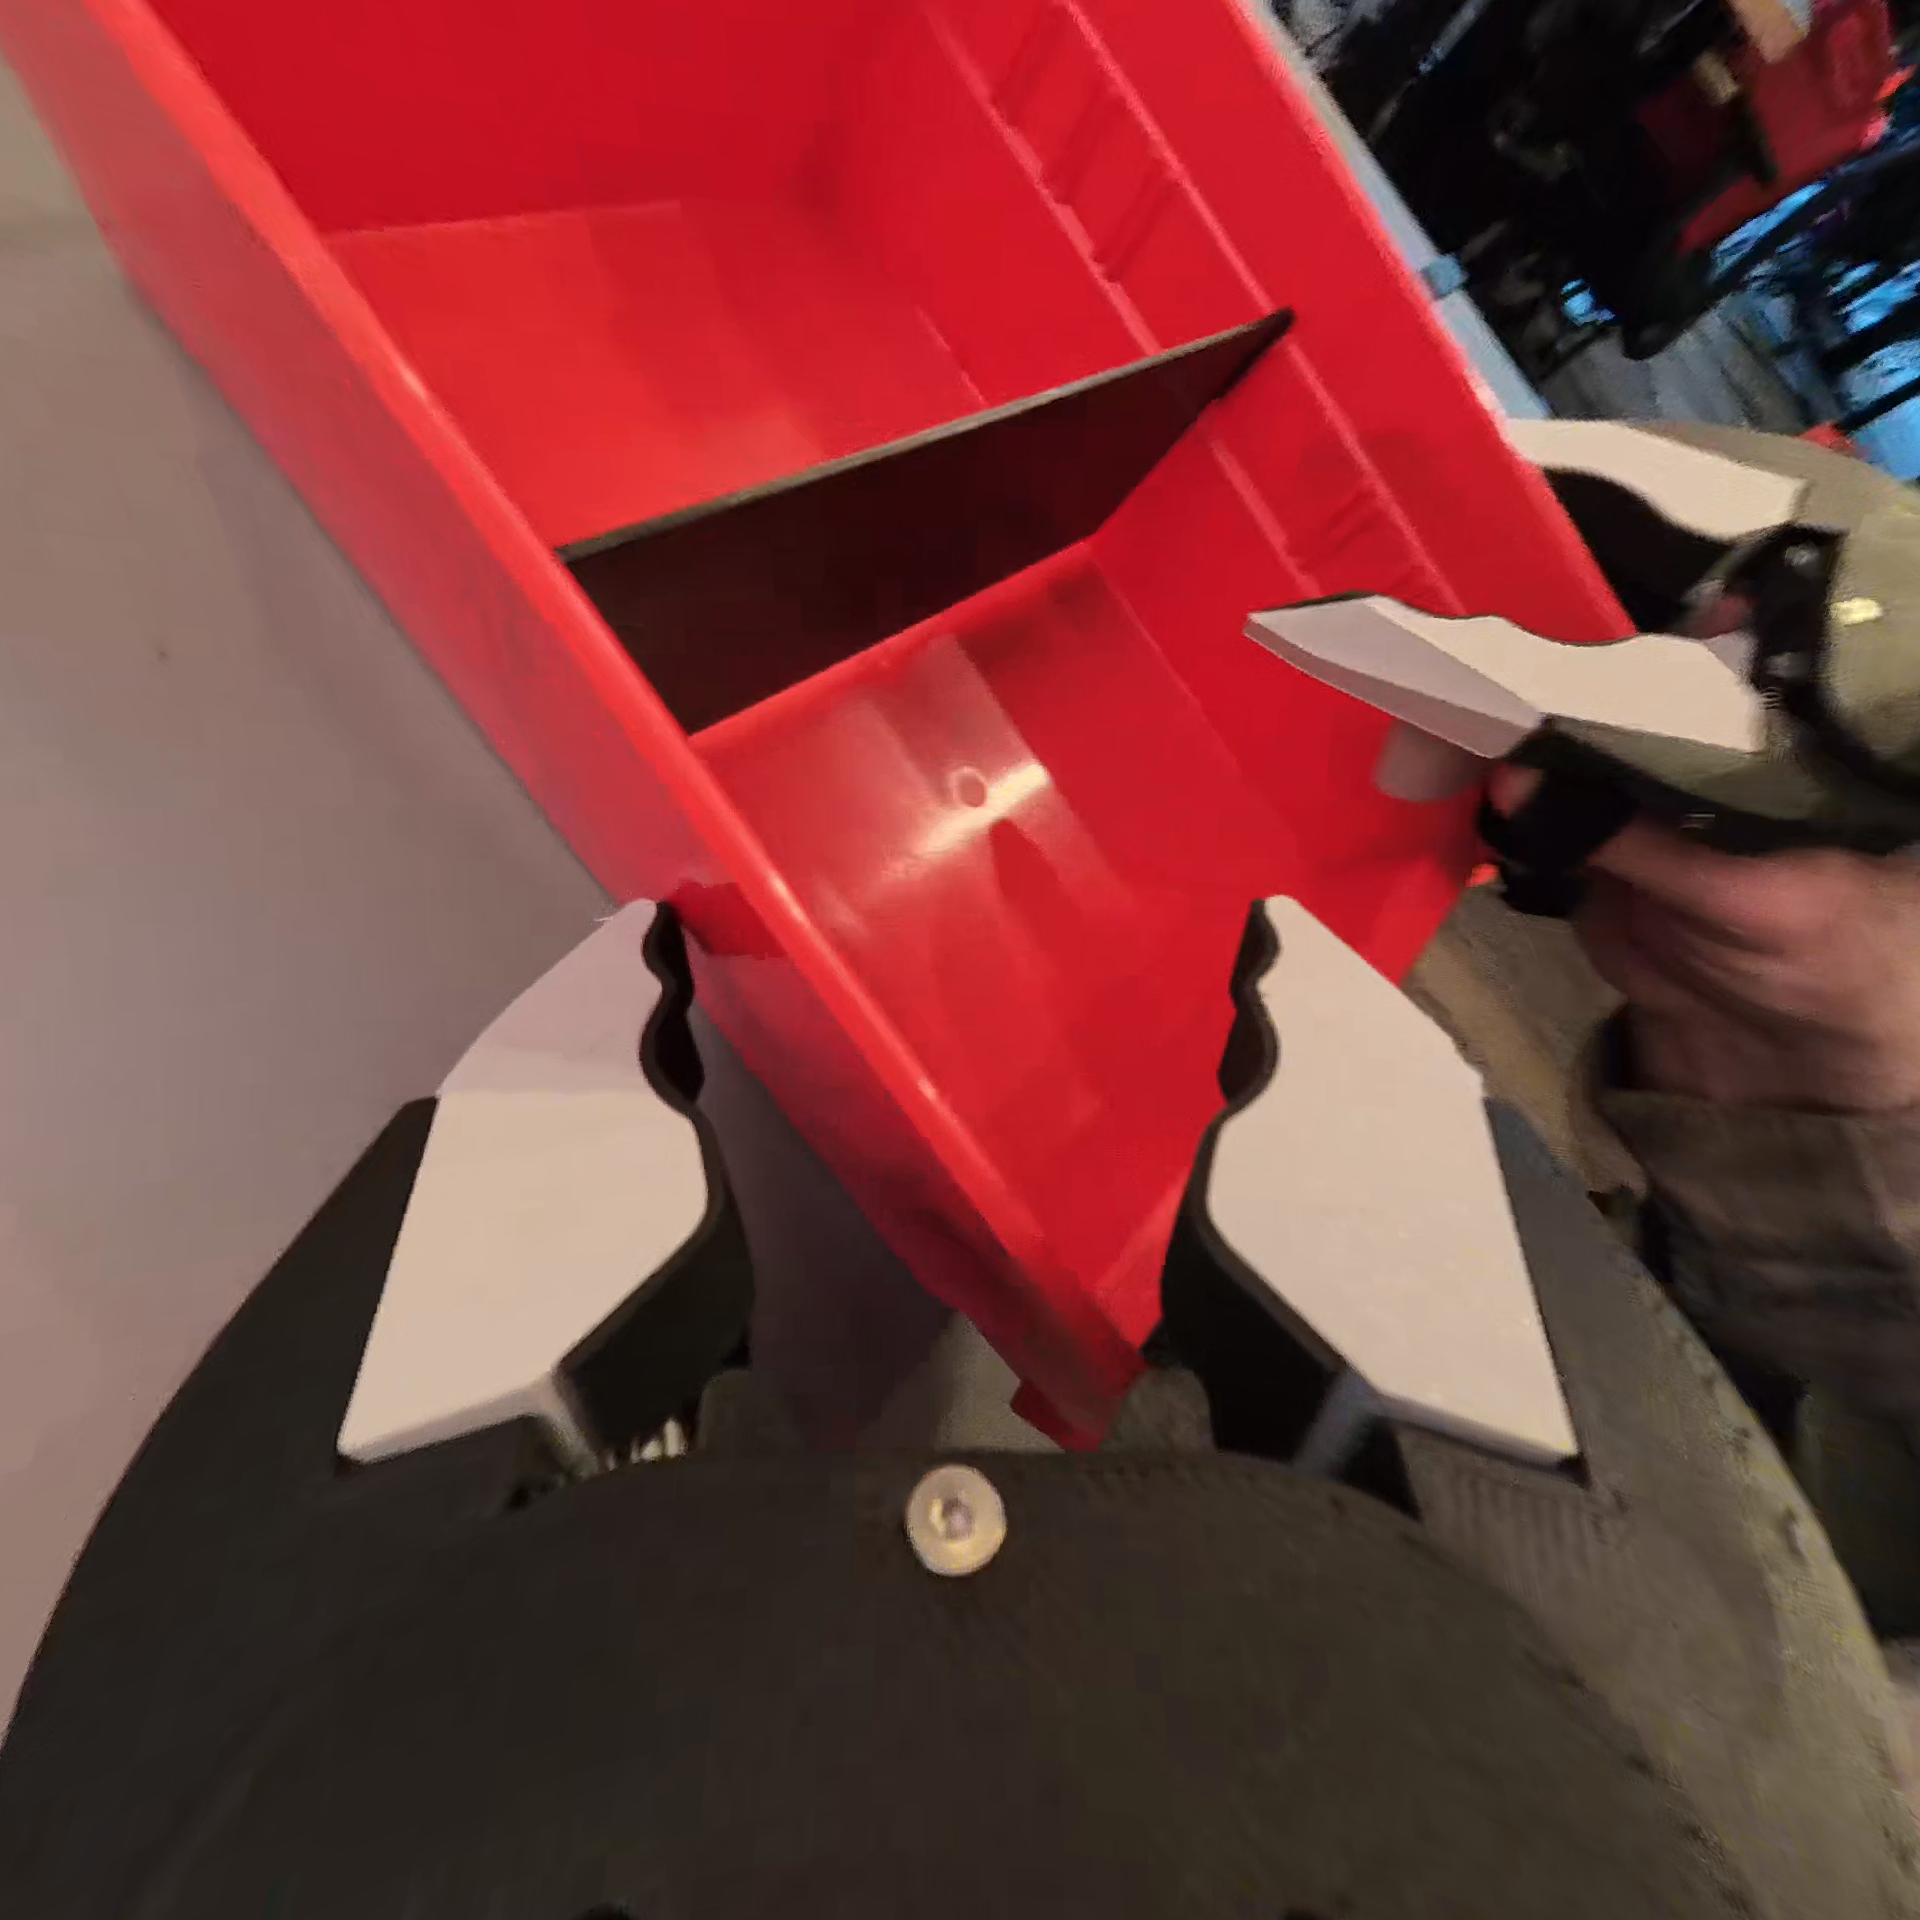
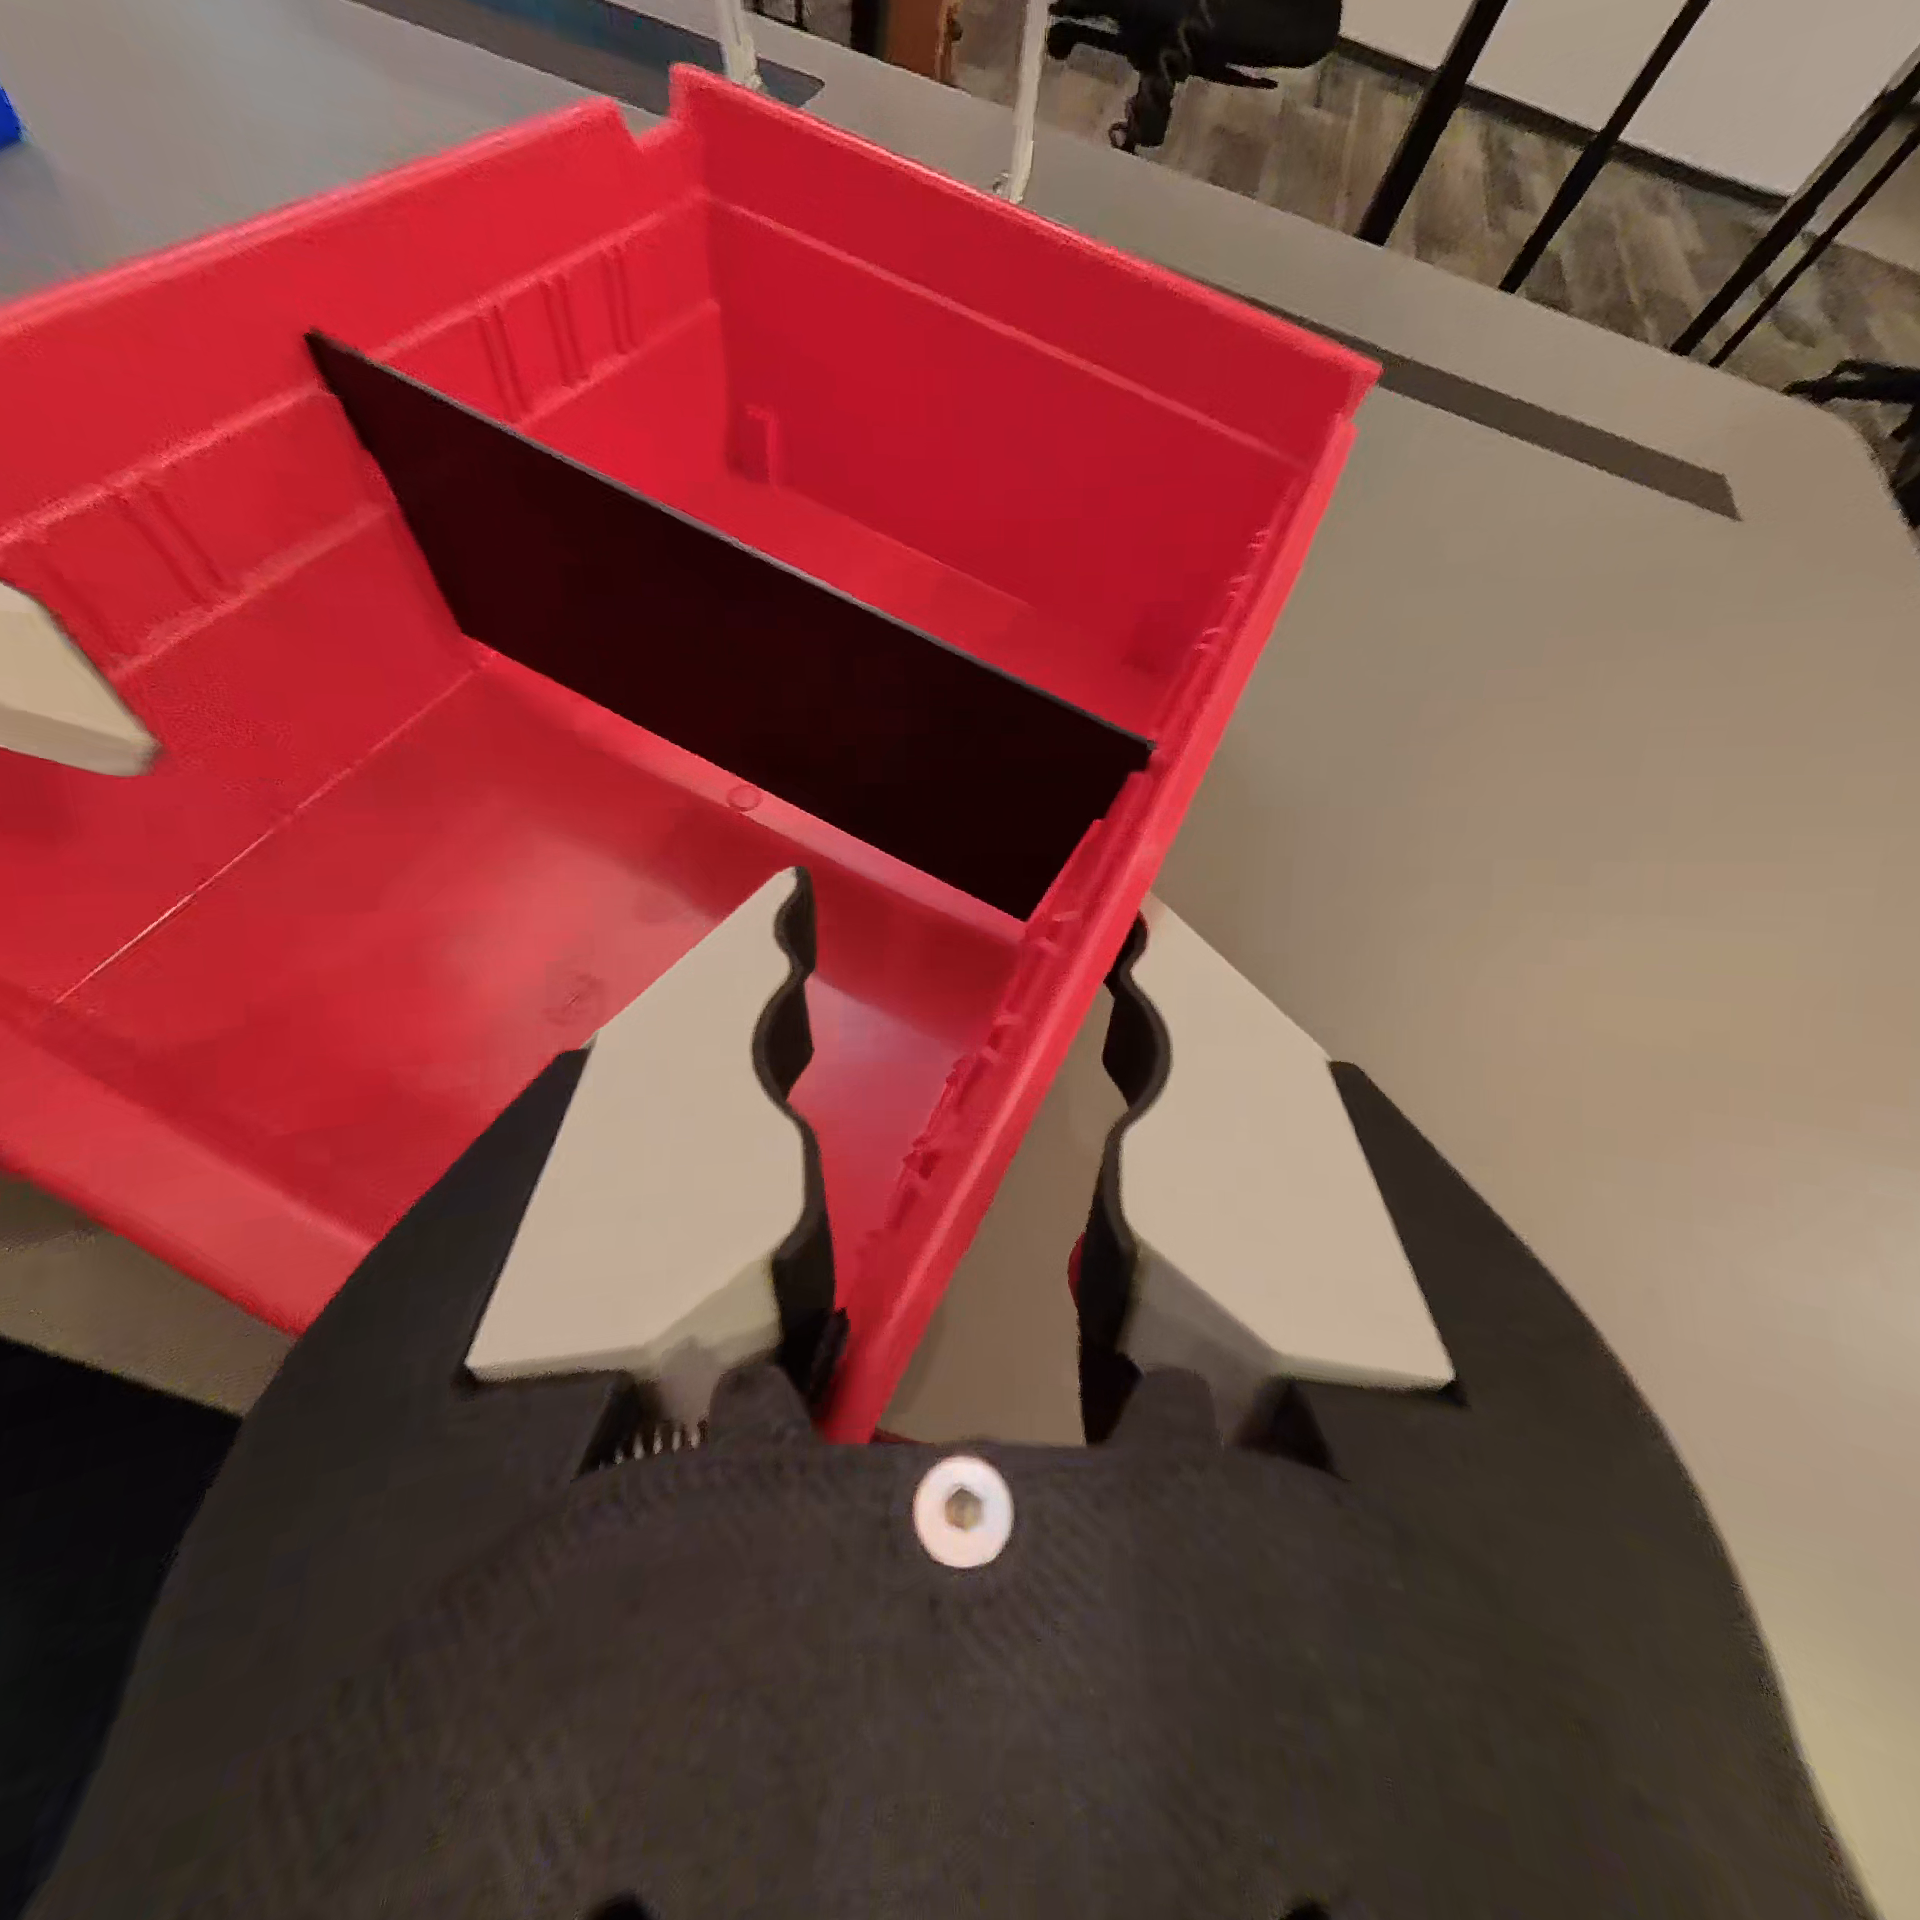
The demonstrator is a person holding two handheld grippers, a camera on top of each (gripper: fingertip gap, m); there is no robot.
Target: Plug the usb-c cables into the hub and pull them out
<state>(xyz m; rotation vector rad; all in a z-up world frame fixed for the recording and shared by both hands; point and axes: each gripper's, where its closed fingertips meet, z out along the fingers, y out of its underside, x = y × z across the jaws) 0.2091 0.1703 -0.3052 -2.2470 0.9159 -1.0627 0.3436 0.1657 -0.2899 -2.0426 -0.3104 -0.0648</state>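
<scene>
The red bin (image 1: 644, 343) is the landmark, and it looks lifted and tilted off the grey desk (image 2: 1538, 790). A black divider (image 1: 894, 520) crosses the bin and splits it into two compartments; both show bare red floor. No hub or cable shows in either view, so where they are cannot be told.

The left tool (image 1: 961, 914) reaches in at the bin's near corner. Its jaws are spread wide, one finger outside the long wall beside the rim, the other inside over the near compartment's floor. Whether the pads press the wall cannot be told.

The right tool (image 2: 961, 904) straddles the opposite long wall, just on the near side of the divider: one finger inside the near compartment, one outside over the desk. The gap is moderate, and contact with the wall is unclear. In the left wrist view a hand (image 1: 1756, 987) grips this tool's handle beside the bin's corner.
</scene>
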